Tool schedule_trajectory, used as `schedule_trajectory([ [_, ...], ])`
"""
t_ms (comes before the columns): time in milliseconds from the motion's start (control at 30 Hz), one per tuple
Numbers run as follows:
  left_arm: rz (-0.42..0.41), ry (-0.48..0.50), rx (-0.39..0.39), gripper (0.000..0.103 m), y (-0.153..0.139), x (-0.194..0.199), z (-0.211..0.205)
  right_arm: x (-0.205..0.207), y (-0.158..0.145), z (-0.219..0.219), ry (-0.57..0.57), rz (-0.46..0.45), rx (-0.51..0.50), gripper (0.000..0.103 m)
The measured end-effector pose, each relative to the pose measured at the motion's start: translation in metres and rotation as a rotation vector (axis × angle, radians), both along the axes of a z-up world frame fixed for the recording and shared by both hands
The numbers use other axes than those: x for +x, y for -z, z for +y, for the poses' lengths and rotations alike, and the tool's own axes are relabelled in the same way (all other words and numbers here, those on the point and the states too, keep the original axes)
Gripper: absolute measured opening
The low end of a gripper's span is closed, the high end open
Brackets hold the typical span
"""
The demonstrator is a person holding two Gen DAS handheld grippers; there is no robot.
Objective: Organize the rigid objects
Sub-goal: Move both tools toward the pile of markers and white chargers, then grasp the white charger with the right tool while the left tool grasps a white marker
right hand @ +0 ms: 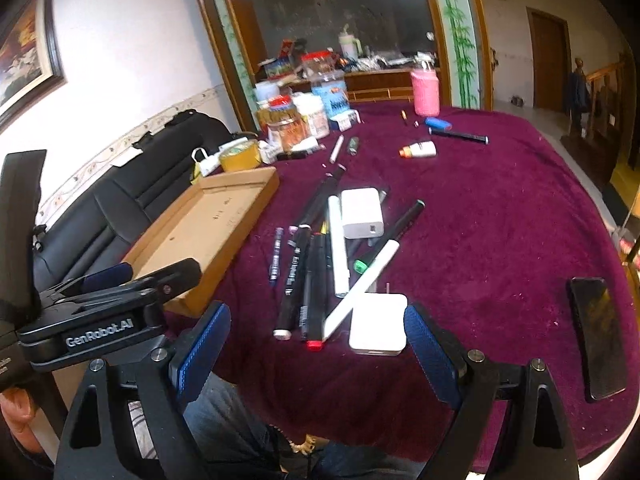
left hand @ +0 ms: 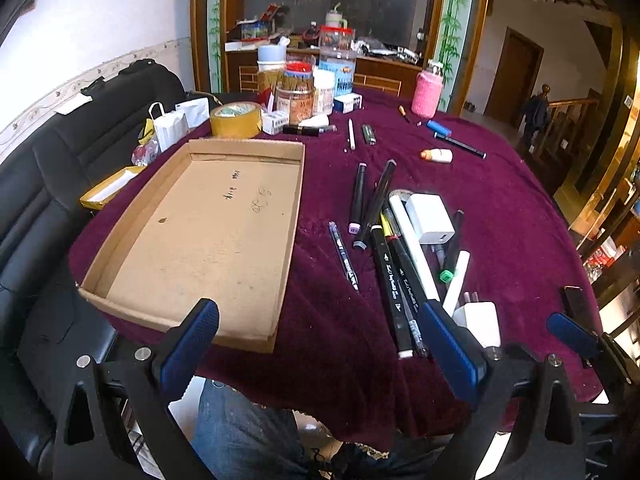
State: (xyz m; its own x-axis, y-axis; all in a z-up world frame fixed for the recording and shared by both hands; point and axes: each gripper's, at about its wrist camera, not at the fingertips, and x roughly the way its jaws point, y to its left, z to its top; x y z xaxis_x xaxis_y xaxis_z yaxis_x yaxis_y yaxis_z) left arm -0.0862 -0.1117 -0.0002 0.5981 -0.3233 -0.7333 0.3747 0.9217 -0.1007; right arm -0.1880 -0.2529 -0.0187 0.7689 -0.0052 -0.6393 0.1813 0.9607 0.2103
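Both the left tongs (left hand: 320, 344) and right tongs (right hand: 318, 344) are held apart and empty. Just ahead of them the pens (right hand: 316, 264) and white charger (right hand: 378, 330) are heaped on the tabletop (right hand: 500, 220); light, stiff and smooth, each pen is probably best taken mid-barrel.

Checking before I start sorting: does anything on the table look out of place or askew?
Yes. The pens and markers lie in a crossed heap beside the empty cardboard tray, with two white chargers among them. A small white bottle with an orange cap lies on its side farther back. Nothing looks spilled or broken.
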Motion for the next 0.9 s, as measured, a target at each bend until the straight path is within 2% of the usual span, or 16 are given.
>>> schedule_trajectory([
  [333,0.101,0.059,0.04,0.1,0.034,0.032,-0.033,0.033,0.044,-0.038,0.032,0.124,0.061,0.089],
  [533,0.122,0.089,0.034,0.1,0.04,0.039,-0.043,0.05,0.065,-0.048,0.025,0.178,0.092,0.073],
  [700,0.117,0.117,0.018,0.1,0.037,0.041,-0.05,0.055,0.074,-0.05,0.023,0.22,0.113,0.053],
  [900,0.126,0.219,0.008,0.099,0.034,0.037,-0.076,0.046,0.069,-0.052,0.029,0.241,0.086,0.052],
])
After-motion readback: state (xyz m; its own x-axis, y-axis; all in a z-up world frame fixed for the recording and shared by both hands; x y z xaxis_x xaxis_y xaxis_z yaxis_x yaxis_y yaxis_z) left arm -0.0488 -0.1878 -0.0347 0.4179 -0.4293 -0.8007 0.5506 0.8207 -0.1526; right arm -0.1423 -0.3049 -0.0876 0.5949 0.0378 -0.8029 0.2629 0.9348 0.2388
